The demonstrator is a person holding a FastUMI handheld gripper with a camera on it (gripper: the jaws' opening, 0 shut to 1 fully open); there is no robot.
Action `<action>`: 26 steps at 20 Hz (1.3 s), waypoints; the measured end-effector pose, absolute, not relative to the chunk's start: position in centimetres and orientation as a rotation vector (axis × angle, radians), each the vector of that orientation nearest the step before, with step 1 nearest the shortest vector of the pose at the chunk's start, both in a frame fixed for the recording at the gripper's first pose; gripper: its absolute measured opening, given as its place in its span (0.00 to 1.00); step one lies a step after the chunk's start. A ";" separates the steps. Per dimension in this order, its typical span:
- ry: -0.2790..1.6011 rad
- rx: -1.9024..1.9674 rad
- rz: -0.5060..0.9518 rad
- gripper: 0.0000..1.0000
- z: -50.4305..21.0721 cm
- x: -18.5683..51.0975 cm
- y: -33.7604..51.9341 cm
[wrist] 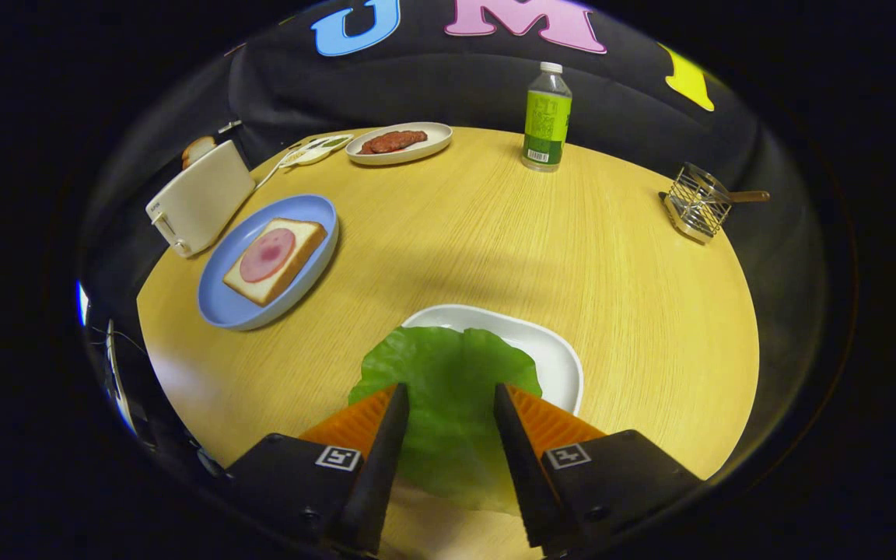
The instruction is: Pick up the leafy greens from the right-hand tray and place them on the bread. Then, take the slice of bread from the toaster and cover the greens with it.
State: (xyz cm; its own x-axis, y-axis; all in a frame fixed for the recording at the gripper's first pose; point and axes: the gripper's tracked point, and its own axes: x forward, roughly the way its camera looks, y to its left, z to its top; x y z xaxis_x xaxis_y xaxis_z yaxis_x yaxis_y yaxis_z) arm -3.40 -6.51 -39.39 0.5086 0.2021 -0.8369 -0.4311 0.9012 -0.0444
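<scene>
One lettuce leaf (448,389) between open claw (451,400)

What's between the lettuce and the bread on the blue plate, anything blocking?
Nothing visible. The gripper is open, fingers astride the lettuce leaf on the white tray. Only bare table lies between it and the bread on the blue plate.

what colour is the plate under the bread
Light blue plate, seen in the gripper view; the gripper hangs open over the leafy greens.

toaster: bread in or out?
In. A slice sticks up from the top slot of the toaster. The gripper is open, its fingers either side of the lettuce.
</scene>
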 end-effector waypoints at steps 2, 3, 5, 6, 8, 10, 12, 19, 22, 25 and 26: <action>0.962 -0.277 0.394 0.70 -39.6 -3.2 -6.5; 0.962 -0.297 0.393 0.69 -39.5 -3.2 -6.6; 0.952 -0.331 0.404 0.63 -39.6 -3.3 -6.5; 0.956 -0.329 0.414 0.64 -39.7 -3.4 -6.3; 0.961 -0.342 0.419 0.53 -39.6 -3.6 -6.2; 0.956 -0.330 0.401 0.53 -39.5 -3.1 -6.4; 0.951 -0.332 0.414 0.16 -39.5 -3.2 -6.3; 1.022 -0.279 0.486 0.05 -39.4 -3.4 -6.3; 1.035 -0.250 0.465 0.06 -38.5 -3.6 -6.7; 1.007 -0.269 0.448 0.05 -36.3 -3.9 -6.7; 0.998 -0.264 0.441 0.05 -35.2 -3.9 -6.5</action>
